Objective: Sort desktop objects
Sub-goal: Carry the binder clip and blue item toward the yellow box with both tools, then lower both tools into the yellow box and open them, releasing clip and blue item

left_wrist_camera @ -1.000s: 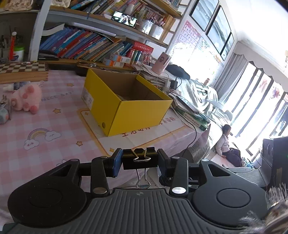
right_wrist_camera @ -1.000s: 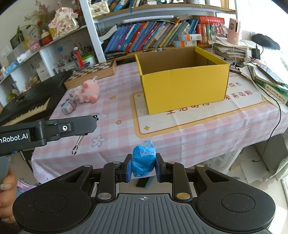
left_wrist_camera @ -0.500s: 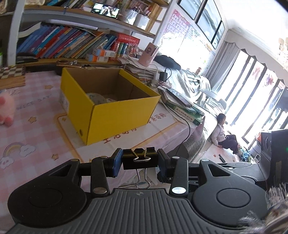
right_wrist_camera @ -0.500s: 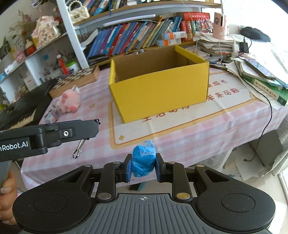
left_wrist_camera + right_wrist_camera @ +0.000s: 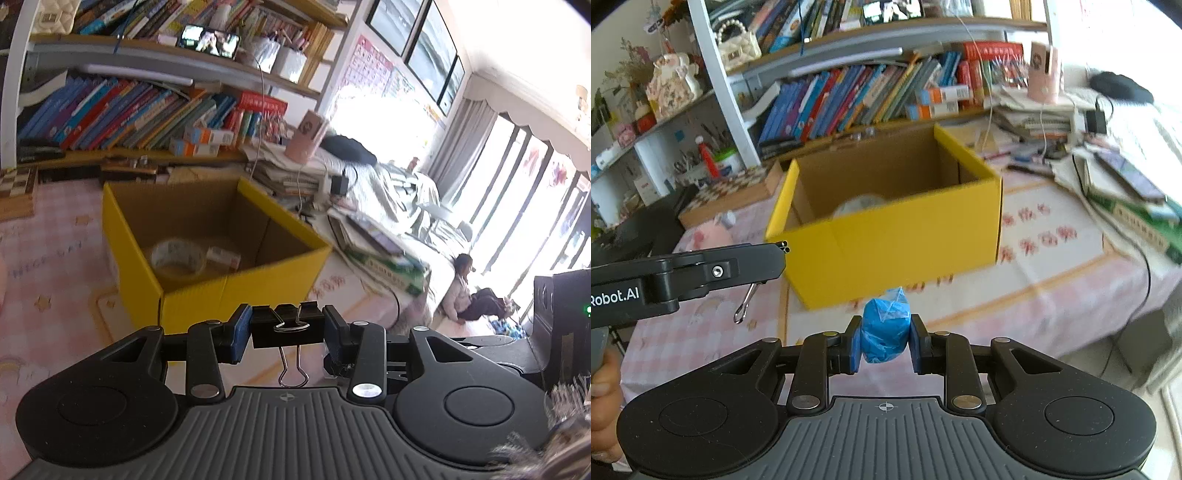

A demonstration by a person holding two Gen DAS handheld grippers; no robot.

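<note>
My left gripper (image 5: 288, 328) is shut on a black binder clip (image 5: 289, 326), whose wire handles hang down. It hovers just in front of the open yellow cardboard box (image 5: 236, 295). Inside the box lie a roll of clear tape (image 5: 177, 254) and a small white item (image 5: 223, 256). My right gripper (image 5: 884, 338) is shut on a blue wrapped lump (image 5: 885, 326), held above the table in front of the same box (image 5: 894, 243). The left gripper also shows in the right wrist view (image 5: 701, 269) at the left, with the clip's handle dangling.
The table carries a pink checked cloth (image 5: 1052, 266). A pink plush toy (image 5: 709, 234) and a chessboard box (image 5: 735, 192) lie left of the yellow box. Stacked books and papers (image 5: 1108, 162) crowd the right. Bookshelves (image 5: 868, 96) stand behind.
Both grippers have moved closer to the yellow box and higher, so its inside now shows. Each keeps its hold.
</note>
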